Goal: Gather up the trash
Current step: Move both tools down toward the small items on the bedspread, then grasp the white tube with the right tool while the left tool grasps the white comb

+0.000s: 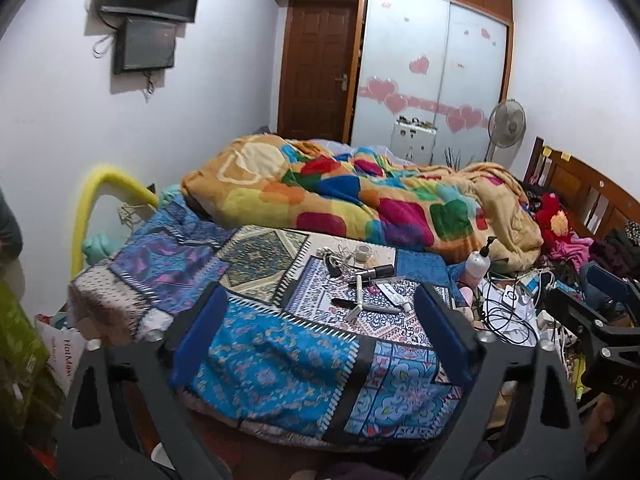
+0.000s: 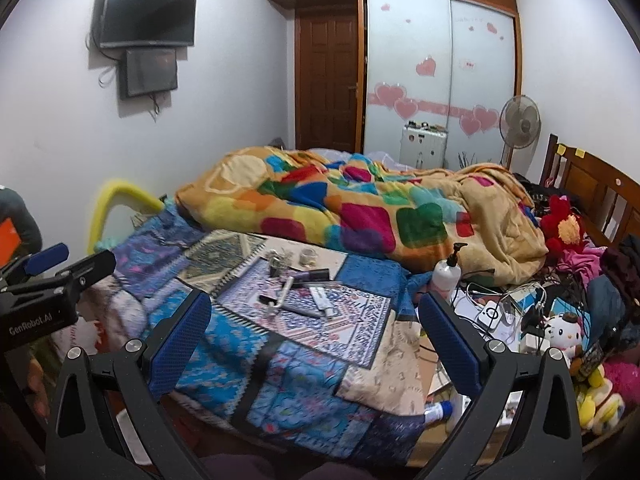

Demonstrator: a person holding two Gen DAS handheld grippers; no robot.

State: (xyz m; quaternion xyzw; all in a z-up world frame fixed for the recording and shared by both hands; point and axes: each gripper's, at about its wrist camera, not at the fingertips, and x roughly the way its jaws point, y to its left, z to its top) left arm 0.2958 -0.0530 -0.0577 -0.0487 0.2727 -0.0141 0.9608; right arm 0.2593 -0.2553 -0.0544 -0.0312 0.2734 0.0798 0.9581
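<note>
Small loose items lie on the patterned blue bedspread [image 1: 260, 360]: a tape roll [image 1: 363, 254], a dark tube [image 1: 378, 271], a white tube [image 1: 394, 294] and a black pen [image 1: 348, 303]. My left gripper [image 1: 320, 324] is open above the bed's near end, short of these items, with nothing between its blue pads. In the right wrist view the same tape roll [image 2: 309, 257], dark tube [image 2: 314, 276] and white tube [image 2: 322, 298] lie ahead of my right gripper [image 2: 316, 344]. It is open too, with only bedspread [image 2: 240, 360] showing between its fingers.
A crumpled colourful blanket [image 1: 360, 200] covers the bed's far half. A white pump bottle [image 1: 478, 264], tangled cables [image 1: 508, 312], clothes and plush toys [image 2: 560, 332] crowd the right side by the wooden headboard [image 2: 592, 184]. A yellow rail [image 1: 104, 184] stands at the left.
</note>
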